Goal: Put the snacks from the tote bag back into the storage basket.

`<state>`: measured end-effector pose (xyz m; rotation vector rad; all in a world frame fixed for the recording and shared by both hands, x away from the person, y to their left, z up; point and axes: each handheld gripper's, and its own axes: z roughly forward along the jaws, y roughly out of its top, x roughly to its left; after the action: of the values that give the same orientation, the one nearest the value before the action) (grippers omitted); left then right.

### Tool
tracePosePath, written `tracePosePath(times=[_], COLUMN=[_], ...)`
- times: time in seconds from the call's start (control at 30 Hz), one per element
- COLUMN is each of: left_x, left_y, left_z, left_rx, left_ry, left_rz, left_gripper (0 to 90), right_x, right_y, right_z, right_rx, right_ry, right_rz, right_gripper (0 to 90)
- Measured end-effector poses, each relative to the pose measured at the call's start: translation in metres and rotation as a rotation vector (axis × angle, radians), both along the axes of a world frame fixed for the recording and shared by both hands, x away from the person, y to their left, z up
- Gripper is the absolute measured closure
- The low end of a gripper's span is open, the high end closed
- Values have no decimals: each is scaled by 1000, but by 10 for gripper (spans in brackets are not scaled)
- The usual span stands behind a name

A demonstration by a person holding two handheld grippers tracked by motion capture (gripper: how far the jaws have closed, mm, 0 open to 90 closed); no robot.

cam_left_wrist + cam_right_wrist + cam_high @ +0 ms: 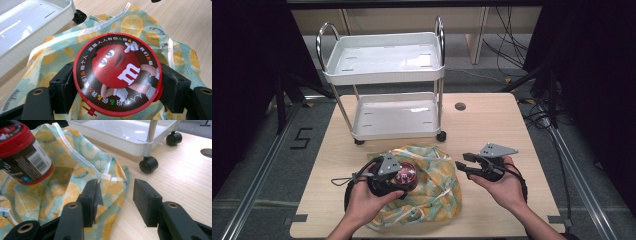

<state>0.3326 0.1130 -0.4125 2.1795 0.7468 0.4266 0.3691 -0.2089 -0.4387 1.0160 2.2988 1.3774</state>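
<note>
High view: left gripper (404, 176) grips a round red-lidded can (406, 174), held just above a lemon-print cloth bag (437, 185) on the wooden table (492, 125). Right gripper (464, 162) sits just right of the bag, jaws apart, nothing in them. White cart (387, 75) stands beyond both.

Left gripper view: both pads (65, 86) press the can's (117, 73) sides, lid facing the camera, bag (150, 32) underneath, cart tray (30, 22) off to the upper left.

Right gripper view: jaws wide apart, empty; the bag's edge (110, 182) lies beyond the left finger (91, 200), bare table (180, 170) beyond the right one. Can (22, 152) is up left, tilted; a cart wheel (148, 164) is ahead.
</note>
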Motion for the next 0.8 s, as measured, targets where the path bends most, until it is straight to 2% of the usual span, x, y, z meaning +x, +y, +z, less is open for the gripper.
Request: tracePosePath(times=[0.03, 0.07, 0.1, 0.13, 0.17, 0.27, 0.3, 0.33, 0.37, 0.4, 0.57, 0.6, 0.67, 0.77, 0.8], left_x=[0, 0, 1, 2, 2, 3, 5, 5, 6, 7, 9, 9, 11, 14, 14], left_y=[0, 1, 1, 2, 2, 4, 6, 6, 8, 8, 10, 10, 10, 11, 11], left_z=[1, 3, 4, 6, 7, 11, 12, 13, 14, 15, 18, 18, 19, 21, 21], left_rx=[-8, -7, -7, 8, 3, 6, 27, 13, 25, 19, 26, 28, 31, 46, 39], left_ry=[6, 1, 2, -5, 2, 3, 0, 0, -1, 2, 7, 14, 14, 11, 19], left_rz=[4, 4, -2, -6, 2, 3, -14, 4, -8, 4, 3, 4, 6, -10, -3], left_gripper=[254, 254, 254, 254, 254, 254, 254, 254, 254, 254, 254, 254, 254, 254, 254], right_x=[1, 1, 2, -1, -1, -1, -1, -1, -2, -1, -1, -1, 0, -1, -1], right_y=[-1, -1, -2, -2, -2, -2, -1, -1, -1, -1, -1, -1, -1, -1, -1], right_z=[-1, -1, -1, 0, -1, -1, -2, -2, -3, -3, -3, -2, -4, -3, -3], right_rx=[-4, -5, -13, -5, -12, -8, 7, -8, 2, -8, -13, -10, -11, -10, -9], right_ry=[-17, -9, -30, -4, -16, -4, 3, -3, -9, -12, -19, -2, -20, -20, -21], right_rz=[1, 6, 8, -6, -12, -3, 2, -3, -19, -9, -2, -3, 3, 0, 0], right_gripper=[557, 557, 557, 556, 556, 555, 555, 555, 555, 554, 551, 551, 551, 551, 551])
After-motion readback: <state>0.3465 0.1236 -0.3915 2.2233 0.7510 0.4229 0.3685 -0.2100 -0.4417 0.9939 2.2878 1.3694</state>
